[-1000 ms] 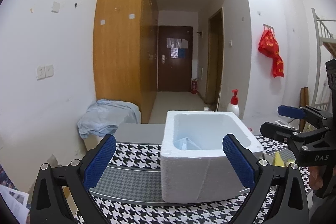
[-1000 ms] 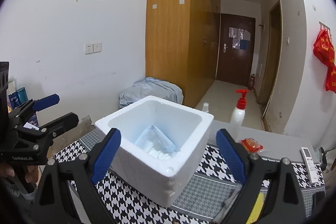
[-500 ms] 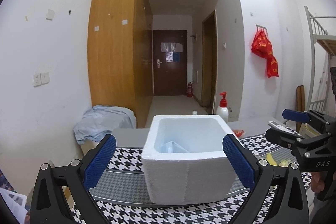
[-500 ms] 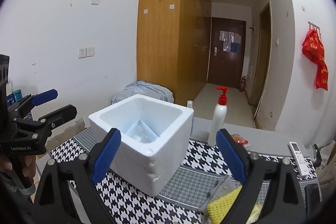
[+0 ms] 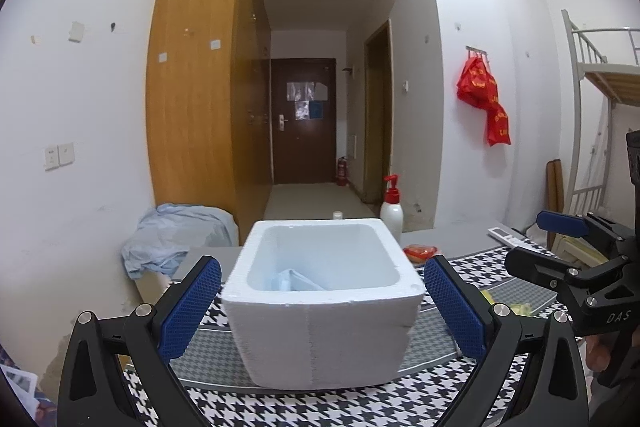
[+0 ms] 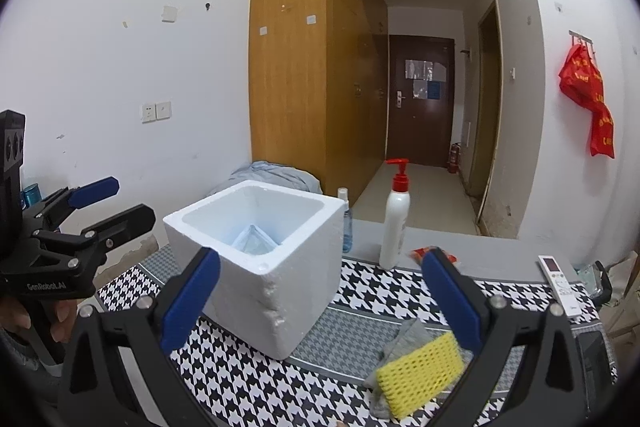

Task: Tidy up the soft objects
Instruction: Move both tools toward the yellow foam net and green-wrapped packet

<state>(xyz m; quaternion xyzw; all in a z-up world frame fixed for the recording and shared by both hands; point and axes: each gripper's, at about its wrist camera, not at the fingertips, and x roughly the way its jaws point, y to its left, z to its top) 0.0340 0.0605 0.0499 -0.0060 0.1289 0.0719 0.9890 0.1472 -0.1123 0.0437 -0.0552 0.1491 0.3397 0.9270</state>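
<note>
A white foam box [image 5: 324,311] stands on the houndstooth cloth [image 5: 320,407]; a pale blue soft item [image 5: 292,281] lies inside it. The box also shows in the right wrist view [image 6: 260,267]. My left gripper [image 5: 320,307] is open and empty, its blue pads either side of the box, short of it. My right gripper [image 6: 320,299] is open and empty, above the cloth. A yellow sponge [image 6: 420,367] on a grey cloth [image 6: 400,339] lies near its right finger. Each gripper shows in the other's view [image 5: 560,247] [image 6: 92,203].
A white pump bottle with red top [image 6: 396,219] and a small spray bottle [image 6: 346,223] stand behind the box. A red packet [image 6: 420,253] and a white remote [image 6: 560,283] lie on the grey table [image 6: 500,251]. A blue cloth heap [image 5: 176,239] sits at the left wall.
Both grippers have drawn back and away from the box. The yellow sponge and grey cloth have come into the right wrist view. Both grippers stay open.
</note>
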